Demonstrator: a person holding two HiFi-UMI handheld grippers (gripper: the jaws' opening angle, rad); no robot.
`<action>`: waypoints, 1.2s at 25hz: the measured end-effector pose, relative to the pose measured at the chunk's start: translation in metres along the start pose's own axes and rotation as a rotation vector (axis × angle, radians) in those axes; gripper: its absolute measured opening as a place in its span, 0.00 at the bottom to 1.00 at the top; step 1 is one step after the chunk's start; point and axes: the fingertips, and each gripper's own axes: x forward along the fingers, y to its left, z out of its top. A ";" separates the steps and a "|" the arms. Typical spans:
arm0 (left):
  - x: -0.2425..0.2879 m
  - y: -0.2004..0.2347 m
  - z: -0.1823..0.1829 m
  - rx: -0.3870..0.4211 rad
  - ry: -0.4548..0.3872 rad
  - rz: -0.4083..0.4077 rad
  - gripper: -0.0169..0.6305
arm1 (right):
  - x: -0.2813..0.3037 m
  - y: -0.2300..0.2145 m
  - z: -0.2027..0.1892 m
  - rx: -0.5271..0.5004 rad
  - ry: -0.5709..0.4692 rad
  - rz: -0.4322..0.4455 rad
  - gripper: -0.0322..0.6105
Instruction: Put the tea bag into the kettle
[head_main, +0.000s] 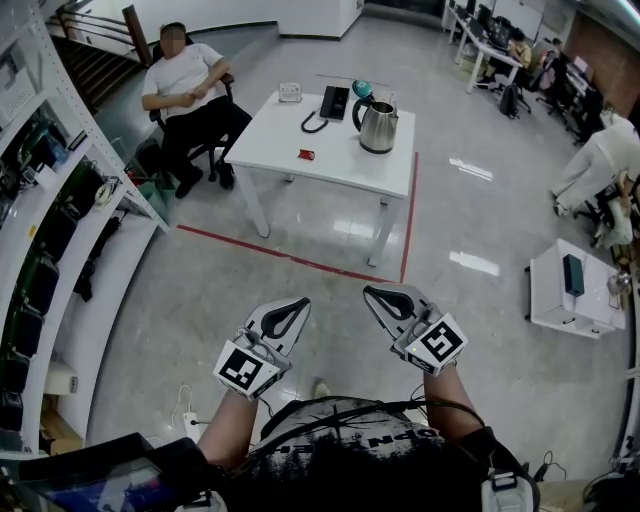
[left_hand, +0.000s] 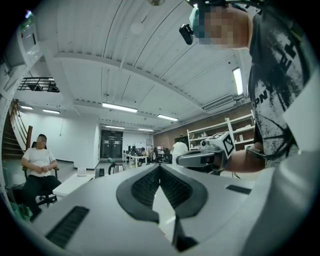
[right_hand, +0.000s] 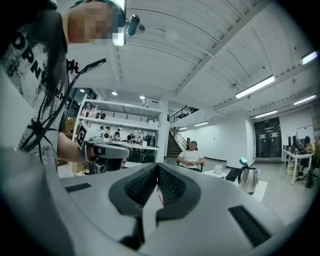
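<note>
Nothing is done yet: my left gripper (head_main: 297, 306) and right gripper (head_main: 376, 294), both closed and empty, are far from the kettle (head_main: 377, 127), with the red tea bag (head_main: 306, 154) lying near it on the white table (head_main: 340, 168).

Your head camera looks steeply down, well back from the white table (head_main: 330, 150). Both gripper cameras face level along their jaws, sharing the distant kettle (right_hand: 248, 180) and seated person (right_hand: 191, 156).
</note>
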 end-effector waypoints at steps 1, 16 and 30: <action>0.001 0.006 0.001 -0.005 -0.003 -0.005 0.04 | 0.006 -0.002 -0.001 -0.001 0.002 -0.002 0.07; -0.008 0.063 -0.014 -0.029 -0.006 -0.007 0.04 | 0.063 -0.010 -0.013 -0.017 0.041 0.000 0.07; 0.035 0.102 -0.021 -0.033 0.018 0.041 0.04 | 0.092 -0.070 -0.027 -0.001 0.036 0.044 0.07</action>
